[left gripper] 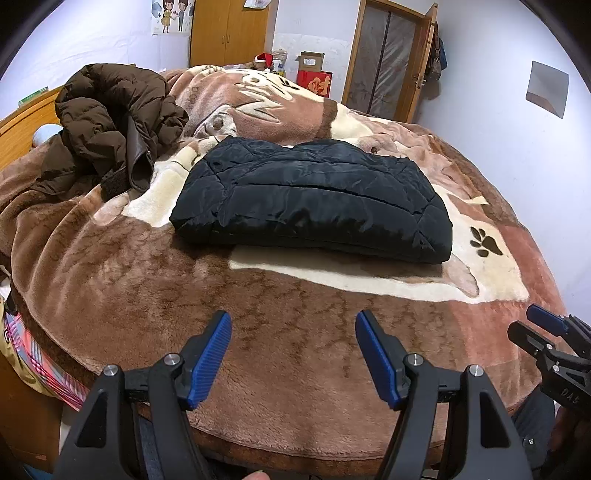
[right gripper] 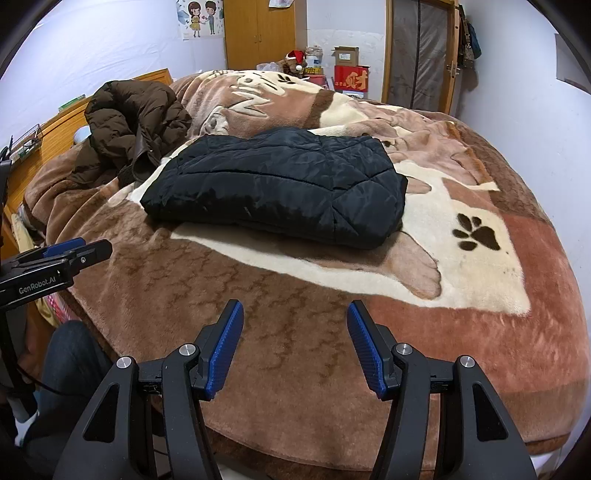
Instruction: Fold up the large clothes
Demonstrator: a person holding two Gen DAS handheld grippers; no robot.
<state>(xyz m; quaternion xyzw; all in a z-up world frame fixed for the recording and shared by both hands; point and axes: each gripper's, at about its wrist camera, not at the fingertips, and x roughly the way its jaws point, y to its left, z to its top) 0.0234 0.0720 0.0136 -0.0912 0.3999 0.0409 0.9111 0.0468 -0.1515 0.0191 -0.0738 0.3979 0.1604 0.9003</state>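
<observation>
Black jacket lies folded into a flat rectangle on the bed, mid-blanket, partly on the cream patch w/ the paw print just to its right. It's touched by neither gripper.

Brown coat is heaped unfolded at the far left of the bed, near the black jacket's left end but apart from it; a strap or cuff hangs off it toward the jacket.

Left gripper hangs over the near brown part of the blanket, jaws wide apart, nothing between the blue pads. Right gripper likewise: jaws parted a bit narrower, empty, over the near edge of the blanket. Both sit well short of the jacket. Each shows in the other's view: right one at the right edge of the left wrist view, left one at the left edge of the right wrist view.

Person's leg in jeans and a white sock show at lower left in the right wrist view, beside the bed.

Background: wooden wardrobe, door, red box, cartoon poster on the wall.
</observation>
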